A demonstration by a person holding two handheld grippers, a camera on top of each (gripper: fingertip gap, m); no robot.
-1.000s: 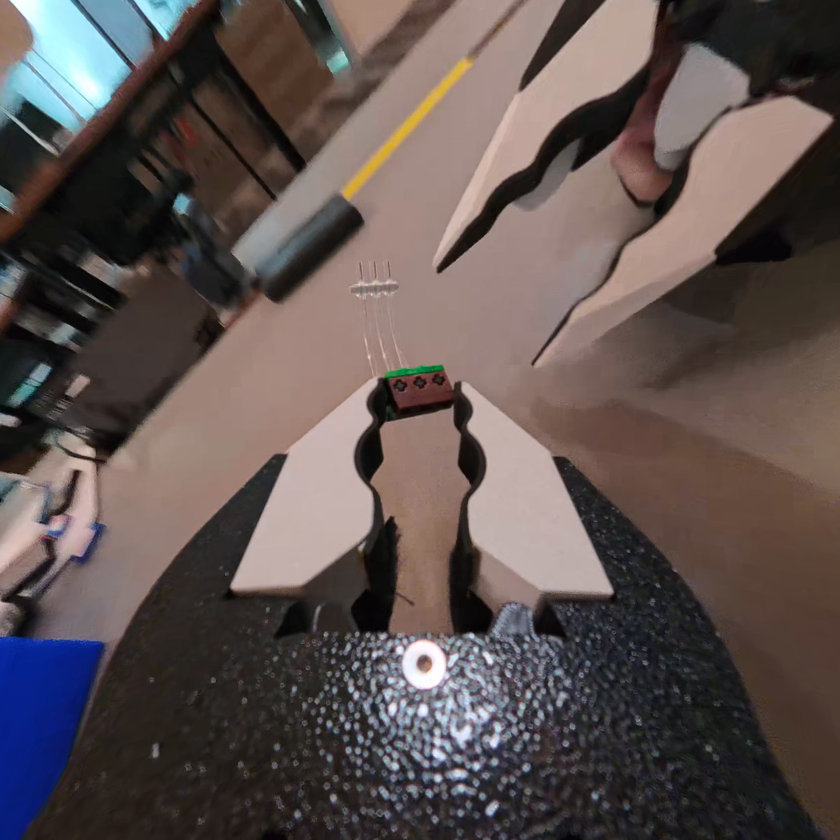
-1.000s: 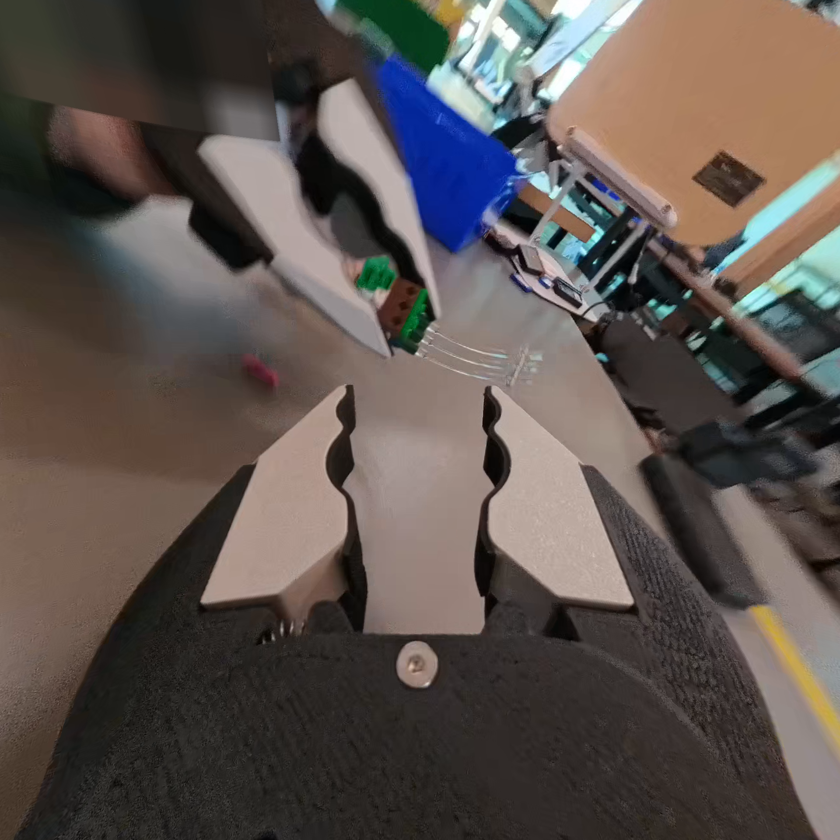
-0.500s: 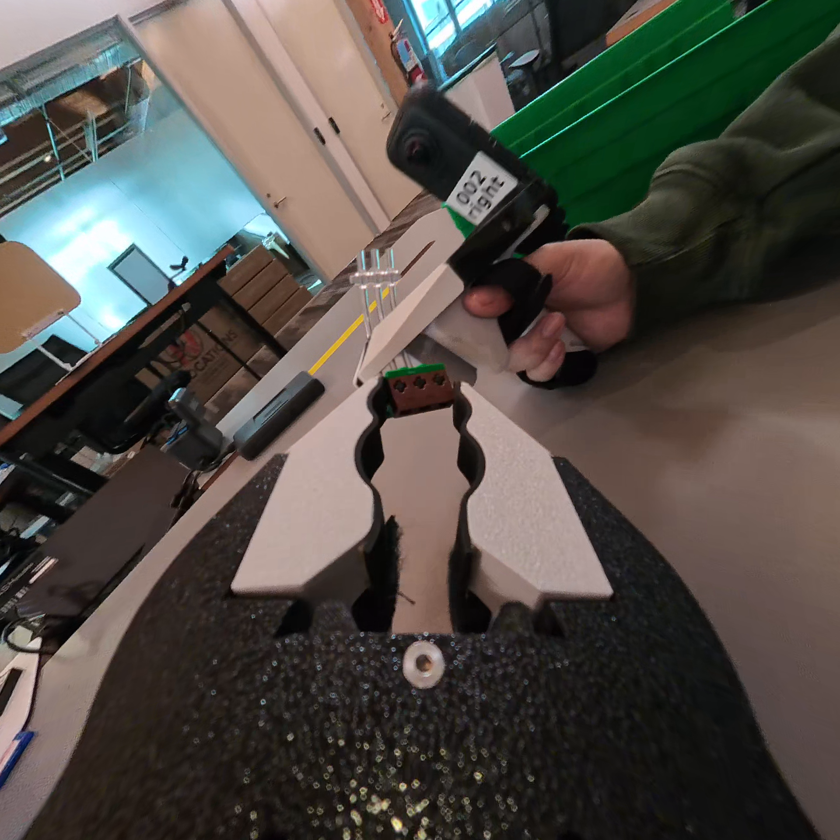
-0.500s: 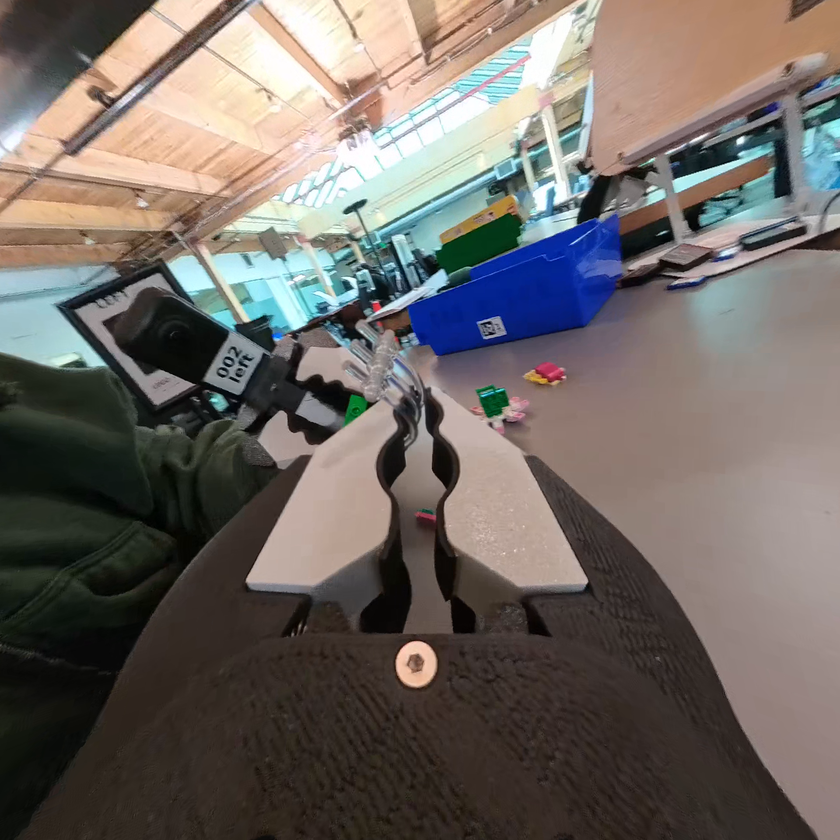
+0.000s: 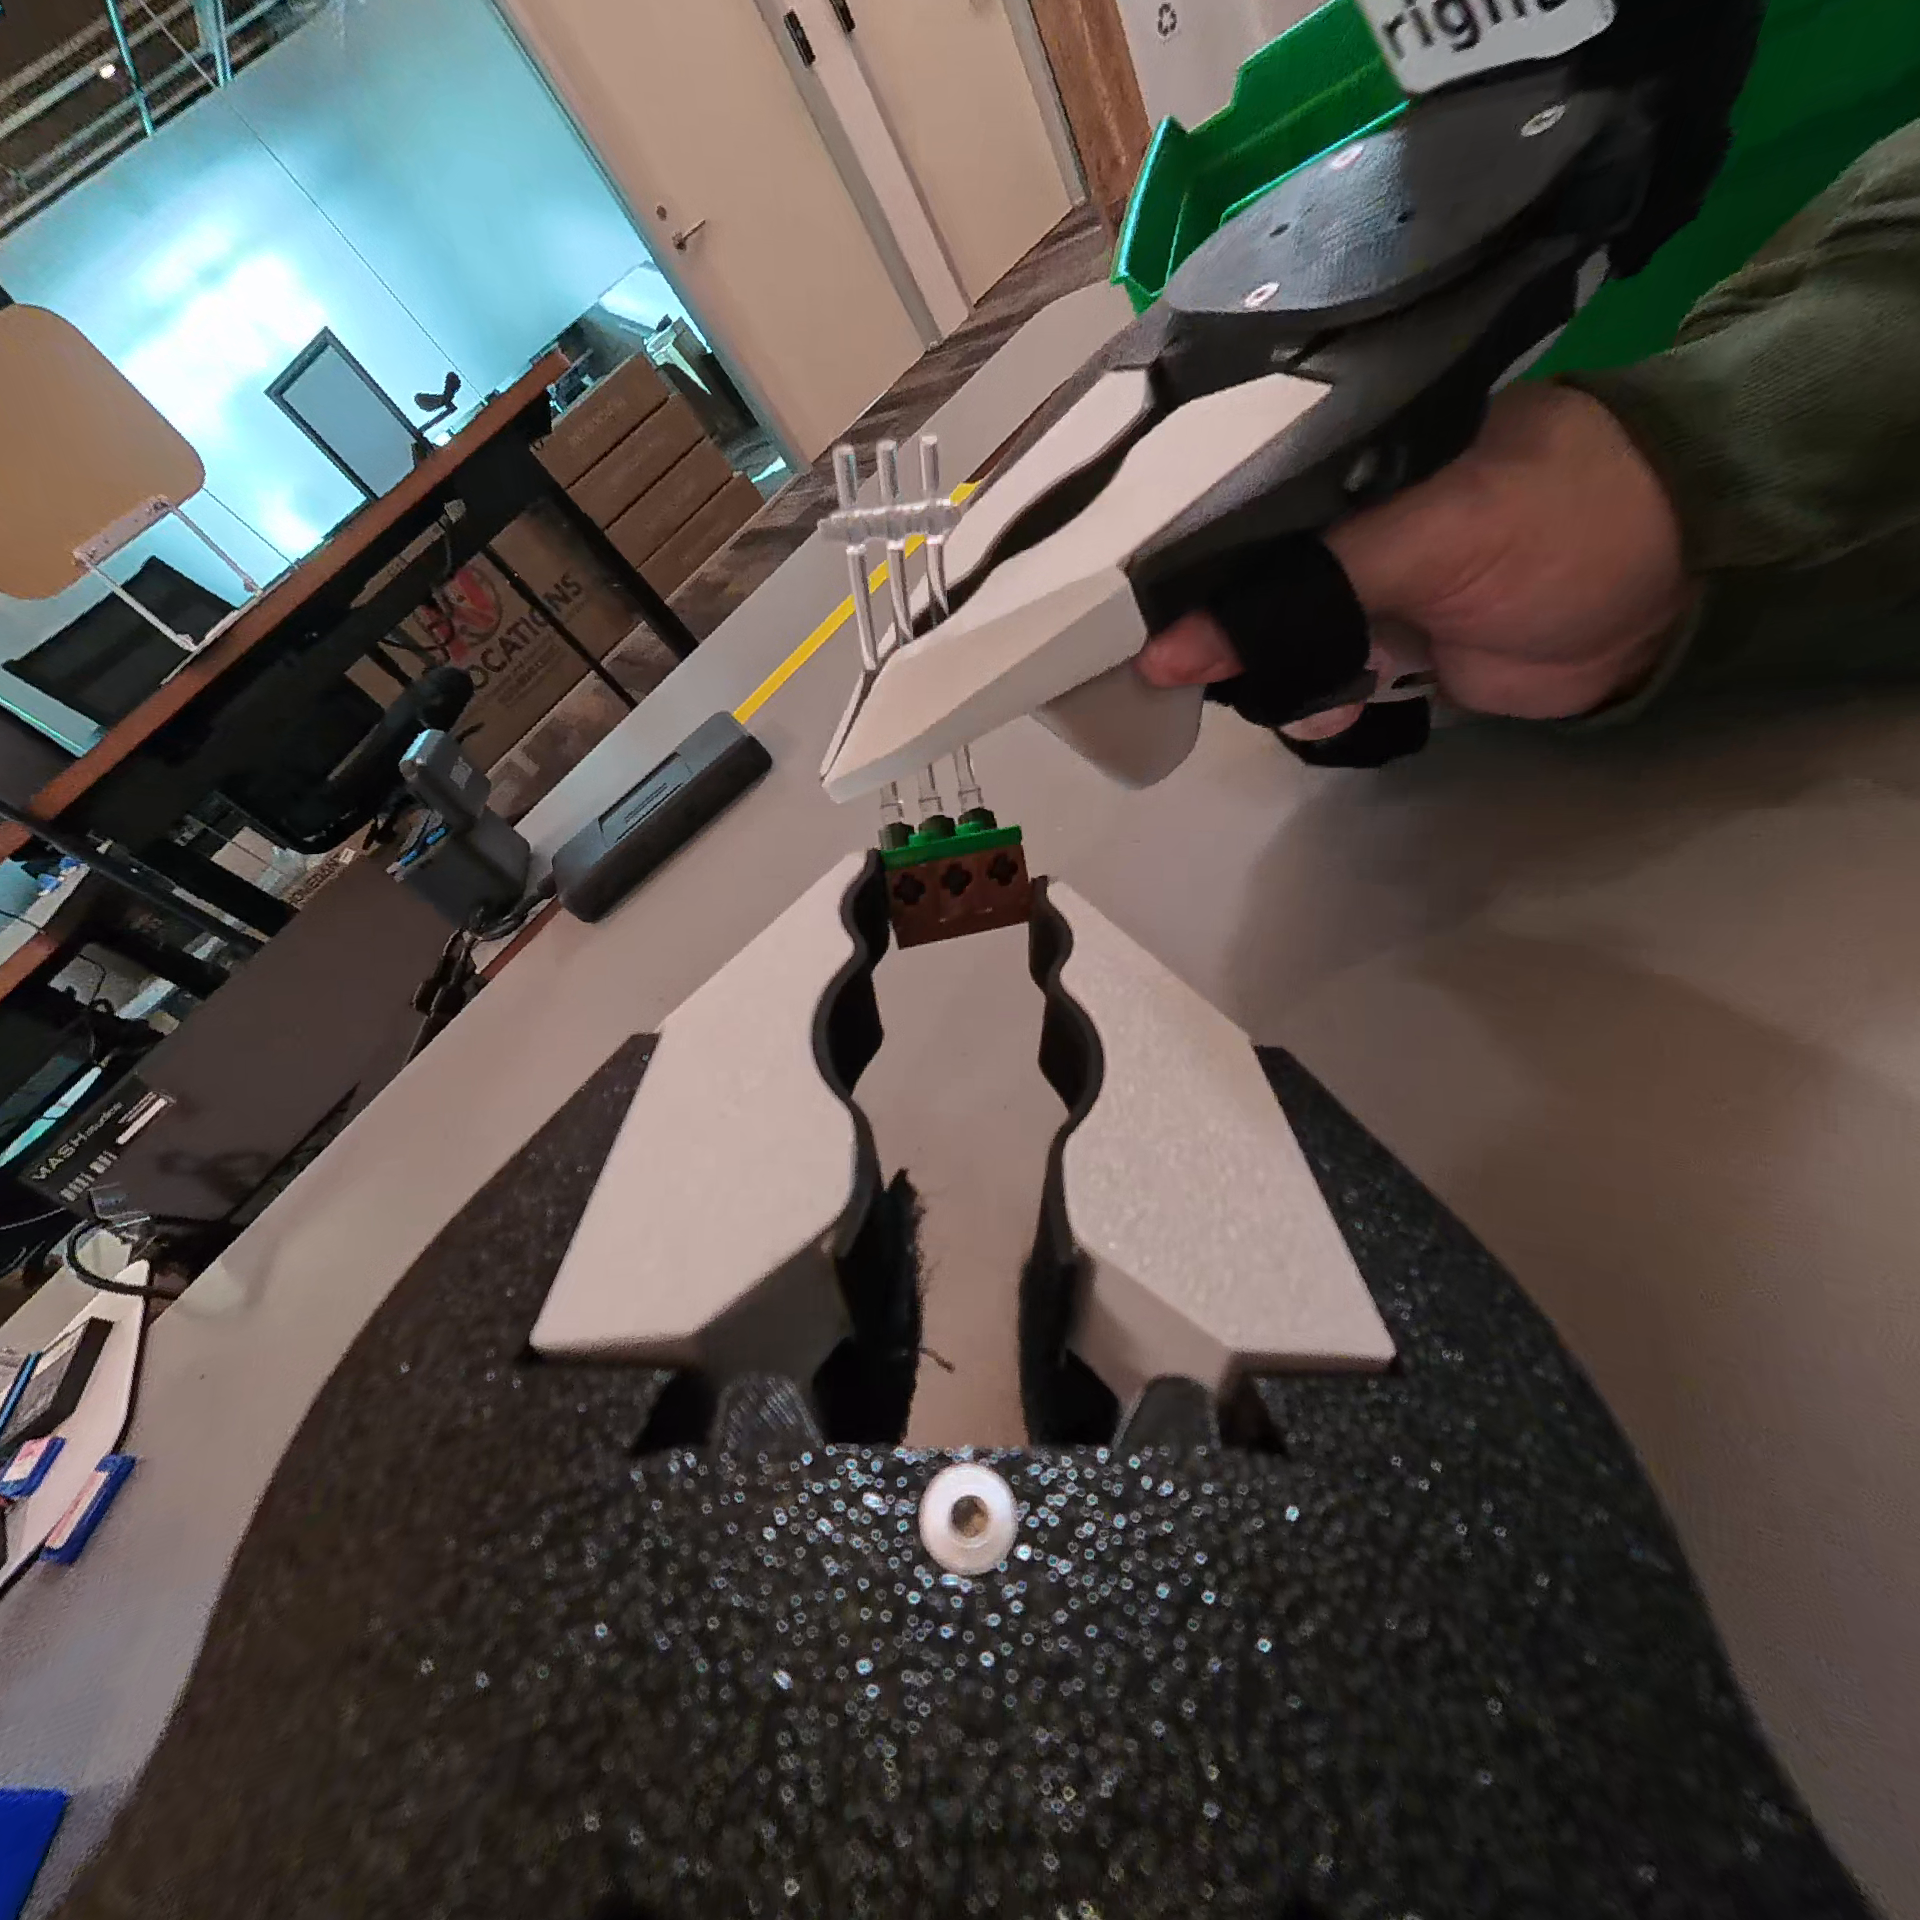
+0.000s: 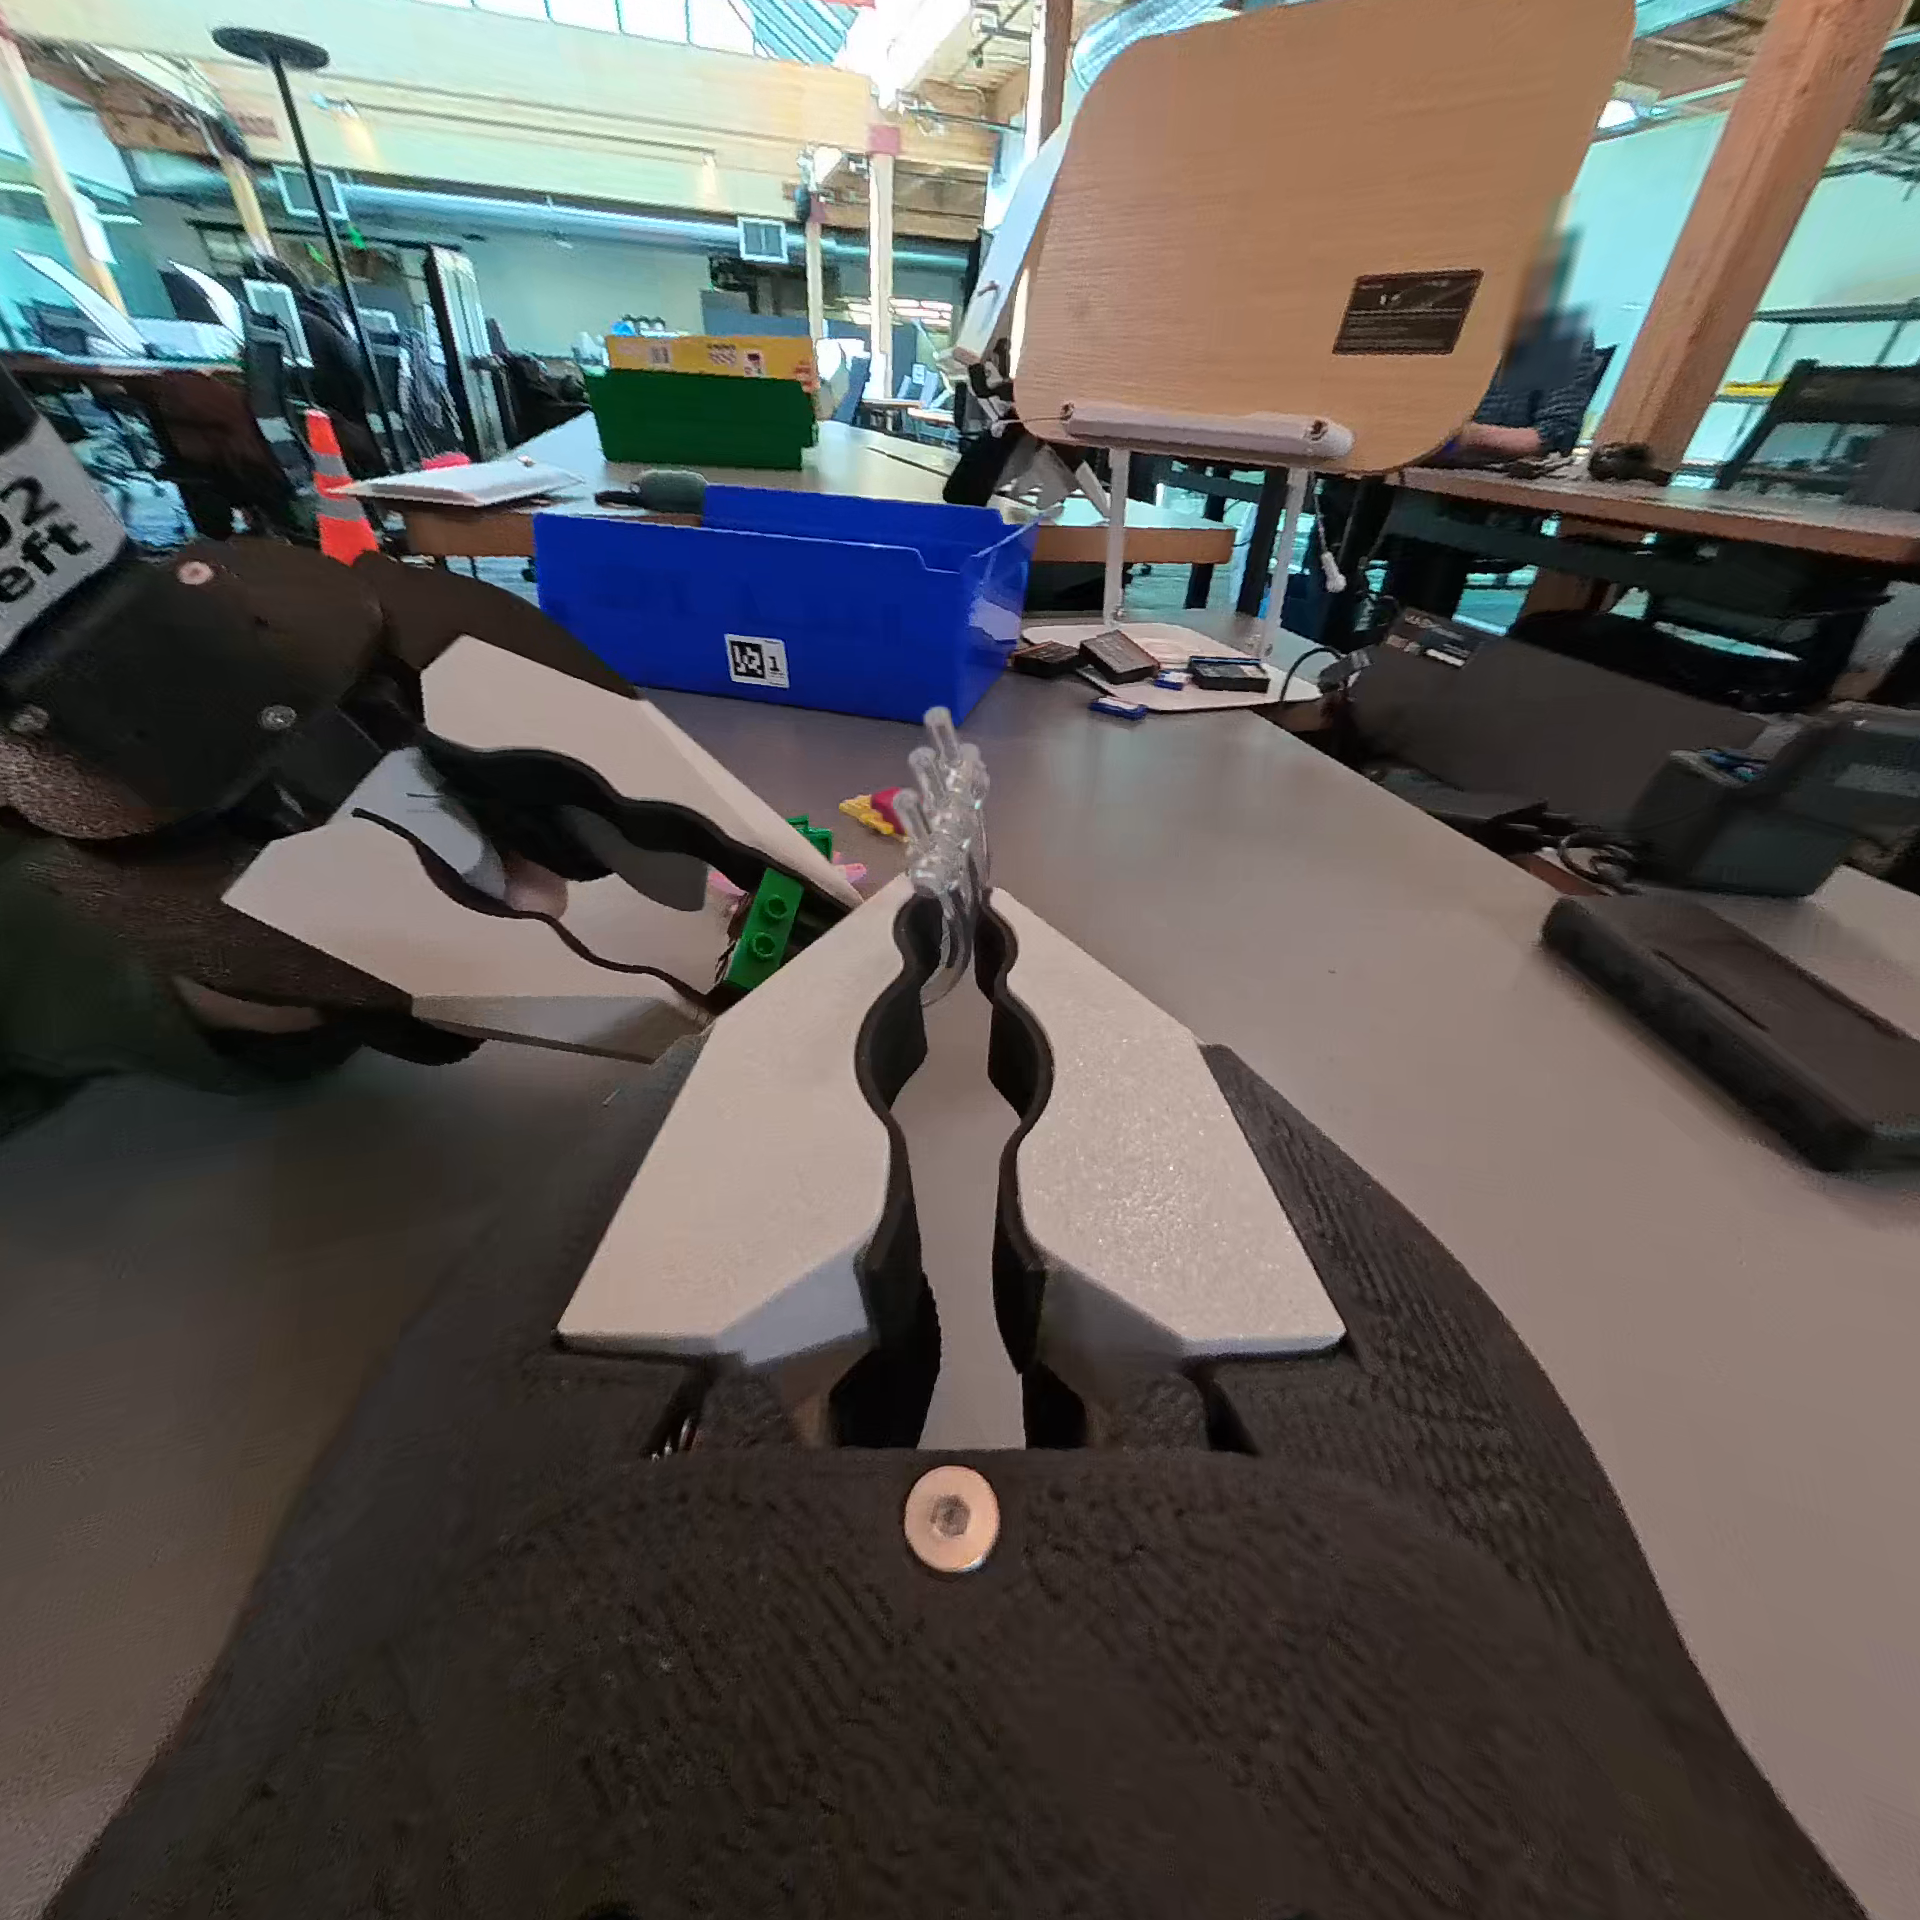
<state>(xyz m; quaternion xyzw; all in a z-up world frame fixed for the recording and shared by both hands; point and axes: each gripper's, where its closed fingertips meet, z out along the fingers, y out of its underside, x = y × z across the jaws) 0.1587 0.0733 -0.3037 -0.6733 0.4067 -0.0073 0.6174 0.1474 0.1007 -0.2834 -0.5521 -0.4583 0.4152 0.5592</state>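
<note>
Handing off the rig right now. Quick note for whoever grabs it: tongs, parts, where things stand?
Left tongs: shut on the brown brick, which has a green plate on top and is held above the grey table.
Right tongs: shut on the clear three-rod piece, gripping it mid-length from the side.
The rod feet meet the green plate's studs, so the parts look joined.
Loose small bricks lie in front of the blue bin.

2 grippers point(image 5: 958, 883) point(image 6: 945, 904), 3 clear rods point(image 5: 891, 540), ~5 loose bricks point(image 6: 871, 812).

Open workshop office: desks point(image 6: 1662, 509), timber beams point(image 6: 1745, 208), parts bin point(image 6: 790, 613).
</note>
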